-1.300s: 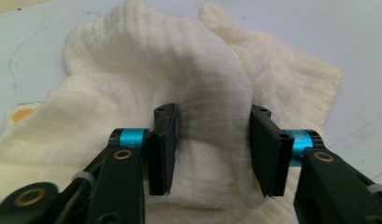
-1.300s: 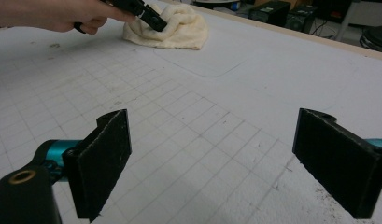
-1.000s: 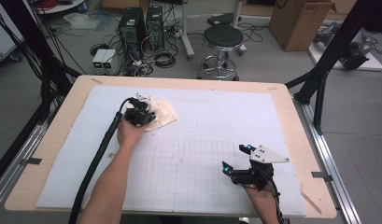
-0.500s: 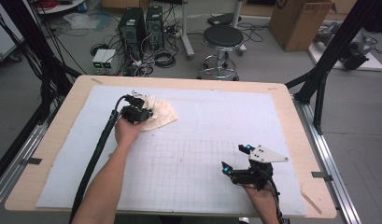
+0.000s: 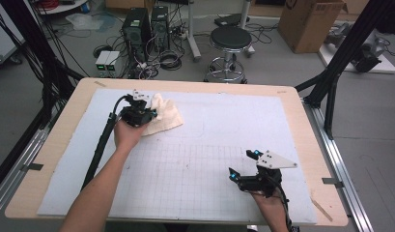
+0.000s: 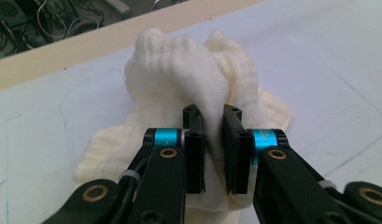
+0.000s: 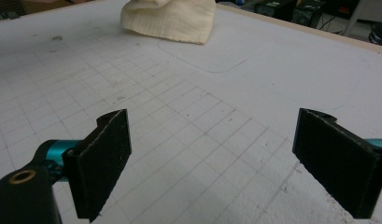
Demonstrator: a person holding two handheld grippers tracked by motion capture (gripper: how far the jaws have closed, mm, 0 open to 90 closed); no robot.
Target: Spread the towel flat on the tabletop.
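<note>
A cream cloth (image 5: 167, 117) lies crumpled at the far left of the white mat. My left gripper (image 5: 148, 114) is shut on a raised fold of it; its jaws have just been closing with the cloth between them. In the left gripper view the black pads (image 6: 194, 140) pinch the fold of the cloth (image 6: 179, 70), which bulges up beyond them while the rest trails on the mat. My right gripper (image 5: 243, 164) rests near the front right of the mat, open wide and holding nothing. From the right gripper (image 7: 212, 140) the cloth (image 7: 172, 16) lies far off.
The white gridded mat (image 5: 224, 121) covers a wooden table (image 5: 301, 104). A black cable (image 5: 101, 145) trails from the left gripper along the forearm. Beyond the far edge stand a stool (image 5: 229, 41), computer cases and cardboard boxes on the floor.
The left gripper has closed on the cloth and risen a little, pulling a fold up with it. The right gripper has stayed where it was.
</note>
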